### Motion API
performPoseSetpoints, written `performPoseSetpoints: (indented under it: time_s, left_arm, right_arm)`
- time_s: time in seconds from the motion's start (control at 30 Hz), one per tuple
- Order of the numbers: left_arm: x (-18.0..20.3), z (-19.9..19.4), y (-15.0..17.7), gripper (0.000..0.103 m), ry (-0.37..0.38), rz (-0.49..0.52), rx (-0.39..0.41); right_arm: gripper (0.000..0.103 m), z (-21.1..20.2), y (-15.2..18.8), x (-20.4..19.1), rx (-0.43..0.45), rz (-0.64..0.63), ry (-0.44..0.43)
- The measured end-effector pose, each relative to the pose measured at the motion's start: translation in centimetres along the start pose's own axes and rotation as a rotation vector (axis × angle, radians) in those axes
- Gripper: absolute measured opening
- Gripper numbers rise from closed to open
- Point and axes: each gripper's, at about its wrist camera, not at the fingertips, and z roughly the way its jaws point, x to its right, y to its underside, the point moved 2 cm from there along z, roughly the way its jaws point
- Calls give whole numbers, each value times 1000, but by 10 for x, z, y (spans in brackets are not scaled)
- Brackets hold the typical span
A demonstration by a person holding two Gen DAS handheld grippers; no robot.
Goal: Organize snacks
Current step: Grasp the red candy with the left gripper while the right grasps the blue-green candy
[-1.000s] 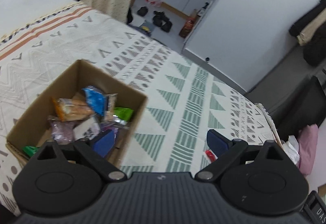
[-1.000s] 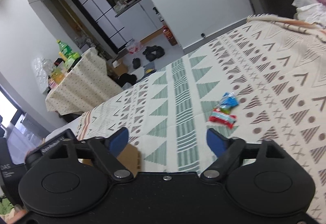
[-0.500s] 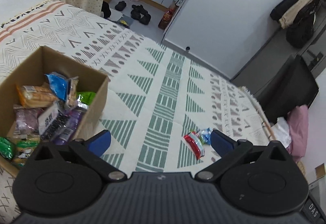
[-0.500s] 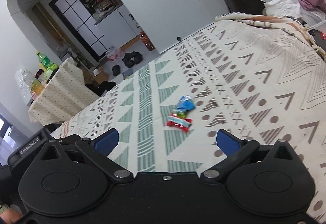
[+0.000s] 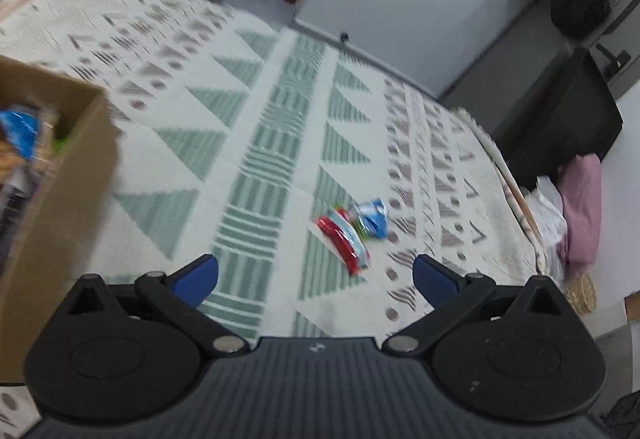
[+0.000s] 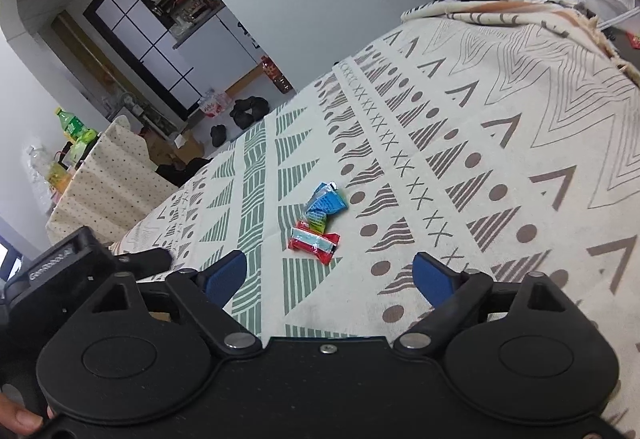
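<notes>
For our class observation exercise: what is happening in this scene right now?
A person holds two grippers over a patterned bedspread, sorting snacks. A cardboard box already holds several. Three small packets remain loose: red, green, blue. The left gripper is open and empty; the right gripper, also empty, is closing slightly.

snack packets (image 5: 352, 231) on bedspread (image 5: 256, 143), box (image 5: 52, 175) left

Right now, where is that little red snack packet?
In both wrist views the red snack packet lies on the patterned cloth, touching a blue packet, right of the cardboard box.
</notes>
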Motion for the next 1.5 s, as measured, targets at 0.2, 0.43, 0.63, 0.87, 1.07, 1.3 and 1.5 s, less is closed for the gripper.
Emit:
performPoseSetpoints:
  time_s: [0.2,0.43,0.63,0.87,1.07,1.3,1.5]
  left_arm:
    - [14,29,-6,102,6,7,12]
    - [23,69,-14,91,42,-59,-15]
    - [28,109,-16,63,34,-128,-94]
    - [24,135,-13,49,39,-167,-130]
    - [16,140,-11,24,20,-187,-119]
    - [8,131,-12,20,-10,-201,-105]
    - [-8,122,-19,19,-50,-219,-81]
  right_arm:
    - [78,19,-5,10,-8,30,-23]
    - [70,41,-12,25,-24,93,-22]
    - [62,59,-18,35,-32,129,-19]
    - [56,80,-24,42,-54,141,-26]
    - [56,100,-29,35,-71,131,-42]
    - [57,124,-30,18,-86,93,-49]
    - [58,137,-28,15,-98,118,-50]
